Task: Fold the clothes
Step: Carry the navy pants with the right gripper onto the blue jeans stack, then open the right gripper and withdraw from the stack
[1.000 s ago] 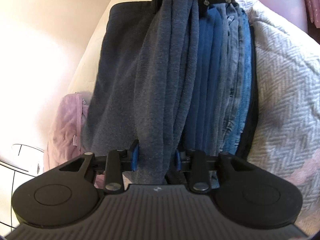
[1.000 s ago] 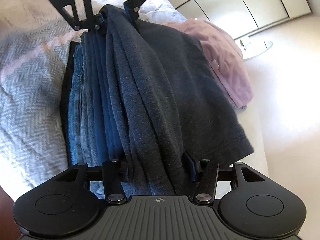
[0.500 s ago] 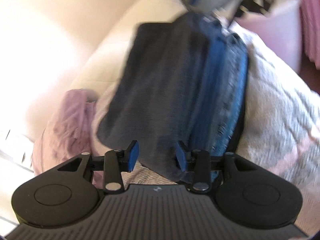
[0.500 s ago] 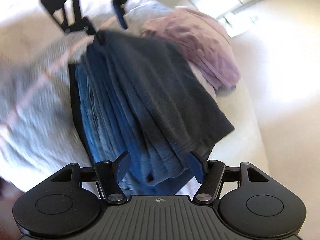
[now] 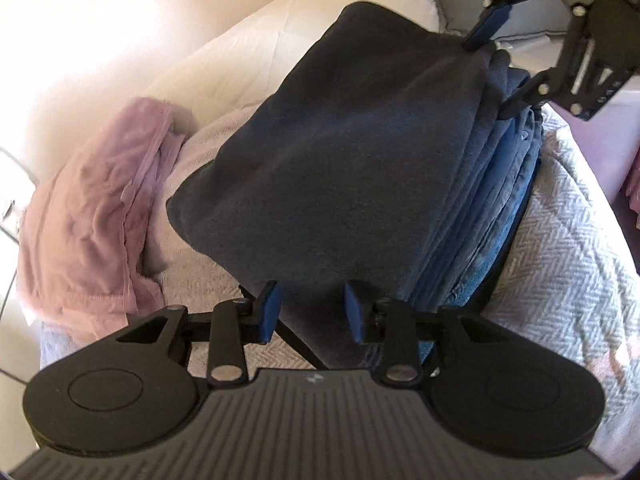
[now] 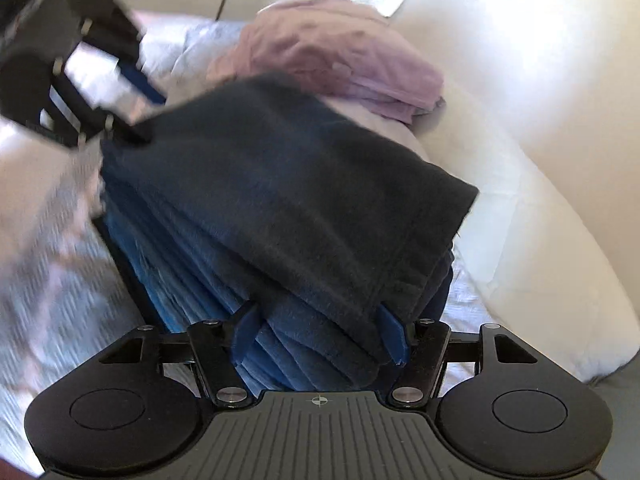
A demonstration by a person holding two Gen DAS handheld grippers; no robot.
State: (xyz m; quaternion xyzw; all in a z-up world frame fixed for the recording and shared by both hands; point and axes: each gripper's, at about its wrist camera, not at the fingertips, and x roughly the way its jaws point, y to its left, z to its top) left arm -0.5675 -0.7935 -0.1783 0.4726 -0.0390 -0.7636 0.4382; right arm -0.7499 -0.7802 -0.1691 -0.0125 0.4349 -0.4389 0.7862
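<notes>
A dark grey folded garment point(image 5: 352, 152) lies on top of a stack of folded blue clothes point(image 5: 496, 216) on the bed. It also shows in the right wrist view point(image 6: 280, 200), above the blue stack point(image 6: 188, 280). My left gripper point(image 5: 312, 312) is open at the near edge of the garment, its pads apart on either side of the cloth. My right gripper point(image 6: 320, 334) is open at the opposite end of the stack. Each gripper shows in the other's view, the right one point(image 5: 504, 60) and the left one point(image 6: 132, 100), both open.
A crumpled pink garment point(image 5: 92, 208) lies on the bed beside the stack, also in the right wrist view point(image 6: 340, 52). A grey herringbone blanket point(image 5: 560, 248) covers the bed. A white pillow point(image 6: 532, 240) lies by the stack. The floor shows beyond the bed's edge.
Both grippers held the dark grey garment stretched between them, then opened and let it drop flat onto the blue stack. Both have drawn back slightly from its ends.
</notes>
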